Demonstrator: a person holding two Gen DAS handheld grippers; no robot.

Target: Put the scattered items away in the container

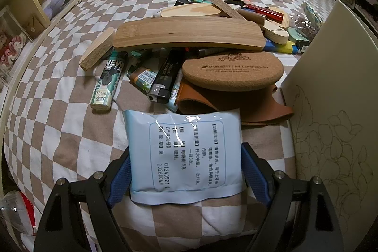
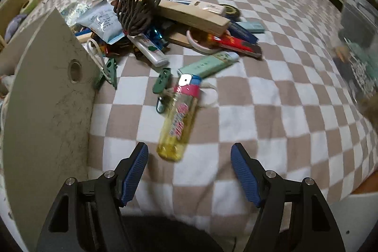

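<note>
- Two grippers work one checkered bed [image 2: 259,110].
- Pale blue sachet [image 1: 184,152] lies between the left gripper [image 1: 186,176]'s spread pads; whether they press it, I cannot tell.
- Yellow lighter [image 2: 177,124] lies ahead of the right gripper [image 2: 189,171], released and empty.
- Likely the clear container [image 2: 361,56] sits at the right edge for drop-offs.

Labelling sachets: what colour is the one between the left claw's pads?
Pale blue sachet with dark printed text; left wrist view shows it best.
</note>
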